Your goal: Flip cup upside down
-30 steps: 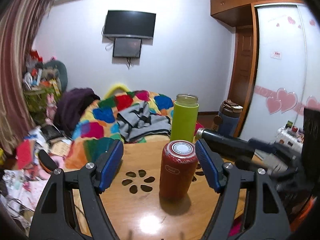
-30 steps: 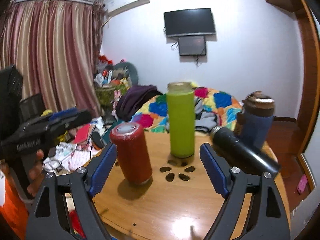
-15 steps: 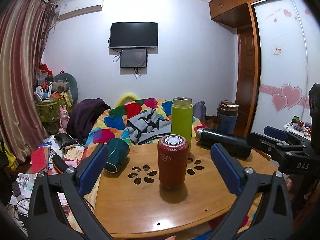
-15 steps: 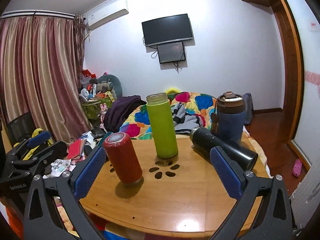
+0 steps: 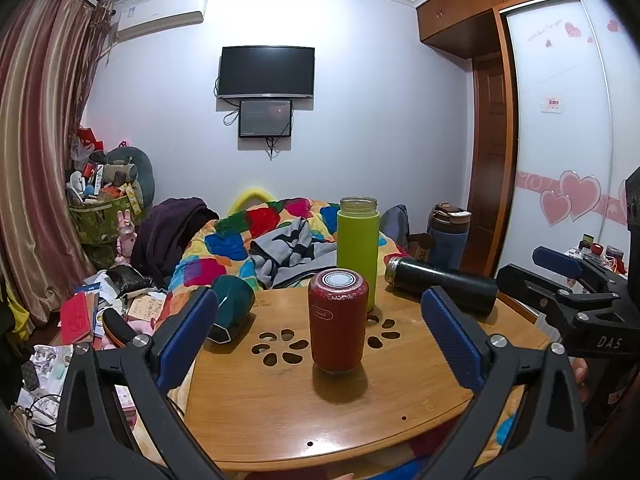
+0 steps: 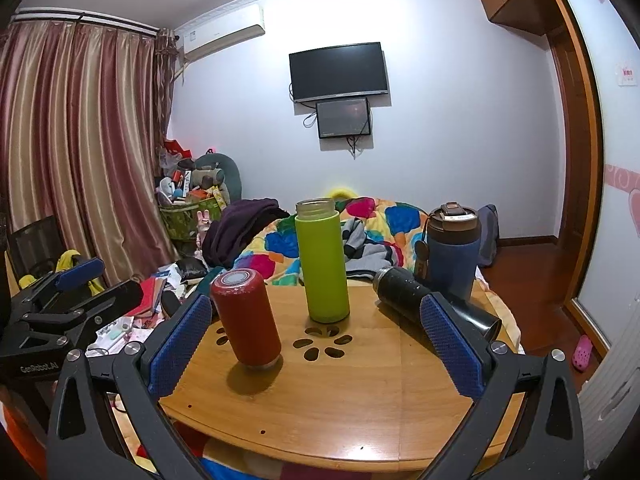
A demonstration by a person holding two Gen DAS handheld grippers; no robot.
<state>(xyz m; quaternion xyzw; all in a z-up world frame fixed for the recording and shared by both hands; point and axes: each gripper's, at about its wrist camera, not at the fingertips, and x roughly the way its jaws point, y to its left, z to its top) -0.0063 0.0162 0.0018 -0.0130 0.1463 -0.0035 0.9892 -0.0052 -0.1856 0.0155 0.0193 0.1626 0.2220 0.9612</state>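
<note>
The red cup (image 5: 338,320) stands near the middle of the round wooden counter (image 5: 400,392), right beside the flower-shaped holes (image 5: 280,346). It is a smooth, round can shape with a flat silver ring on its top end. Its bottom end sits on the wood, so that end is hidden. There is a small label on its side, too small to read.

Just behind it stands a tall green bottle (image 5: 357,252) with a cloudy see-through neck. A black bottle (image 5: 440,288) lies on its side to the right, and the right gripper's blue pad hides part of it in the right wrist view. A blue mug (image 6: 454,256) with a brown lid stands behind that. A dark green cup (image 5: 230,308) lies tipped over at the left edge, half hidden by the left gripper's pad.

The left gripper (image 5: 320,332) has its jaws wide open, one on each side of the red cup, holding nothing. The right gripper (image 6: 316,344) also has its jaws wide open and empty. The pads are blue and bumpy on black arms.

The bed blanket (image 6: 384,224) behind has many bright colours.
</note>
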